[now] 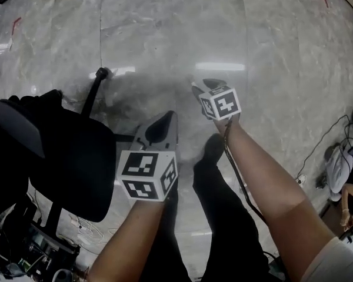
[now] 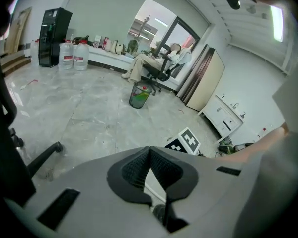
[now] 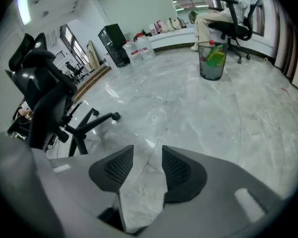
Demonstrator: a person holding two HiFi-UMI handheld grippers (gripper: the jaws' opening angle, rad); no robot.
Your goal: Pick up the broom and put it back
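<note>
You stood over the marble floor (image 1: 165,28), with an office chair (image 1: 70,157) at your left. No broom showed in any view, so the scene fitted either a broom yet to be fetched or one already put back; I could not tell which. Your left gripper (image 2: 149,150) was closed on nothing, and your right gripper (image 3: 148,151) stood spread and empty. The chair hid the floor beneath it.

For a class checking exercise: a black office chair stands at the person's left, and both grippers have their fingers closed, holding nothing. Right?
One slip: the fingers of the right gripper stand apart, only floor between them, as the right gripper view shows. The left gripper is shut and empty; the chair is at the left.
</note>
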